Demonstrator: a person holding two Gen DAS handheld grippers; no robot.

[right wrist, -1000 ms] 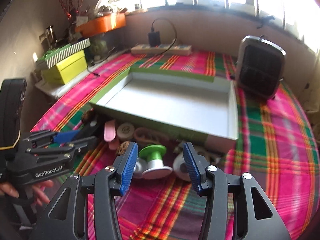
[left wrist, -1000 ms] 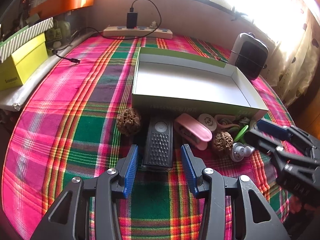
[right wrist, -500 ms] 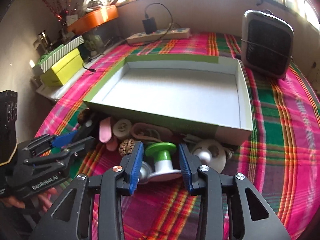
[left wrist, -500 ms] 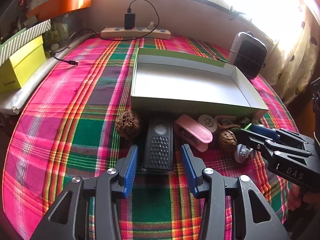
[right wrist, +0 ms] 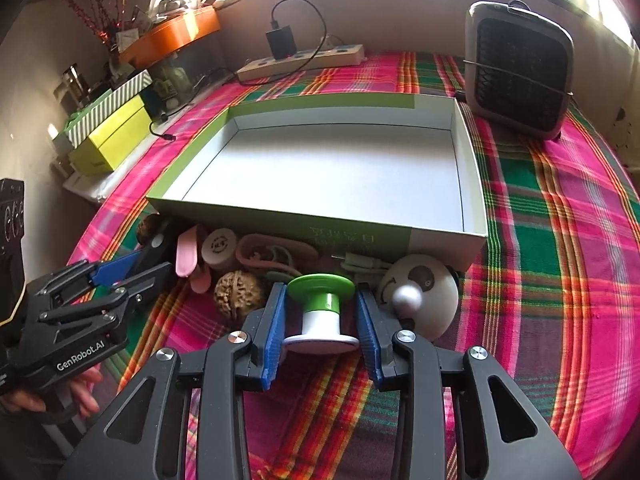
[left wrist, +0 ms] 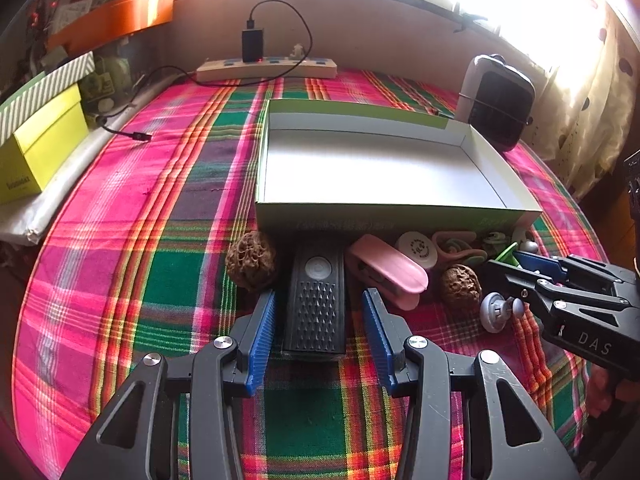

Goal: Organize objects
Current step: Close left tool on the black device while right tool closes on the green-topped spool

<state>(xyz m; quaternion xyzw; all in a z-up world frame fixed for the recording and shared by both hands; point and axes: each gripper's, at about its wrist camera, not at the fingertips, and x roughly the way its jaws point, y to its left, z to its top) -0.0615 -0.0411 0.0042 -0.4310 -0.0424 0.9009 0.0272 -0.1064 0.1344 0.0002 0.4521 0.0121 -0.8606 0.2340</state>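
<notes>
On the plaid-covered counter [left wrist: 160, 240], the left tongs [left wrist: 316, 332] stand open astride a black ridged device [left wrist: 316, 304] lying before the shallow box [left wrist: 380, 216], their blue pads clear of its sides. The right tongs [right wrist: 322, 324] are closing around a green-and-white spool [right wrist: 322, 308], whose white base touches the left pad; whether the right pad presses I cannot tell. A walnut [right wrist: 236, 292] lies just beside the spool.

The left gripper [left wrist: 318, 334], black with blue ribbed pads, sits at the lower middle of its frame, its jaws apart. The right gripper [right wrist: 322, 326] is closing, its pads just touching a spool. Bare fingers [right wrist: 86, 390] show at lower left.
</notes>
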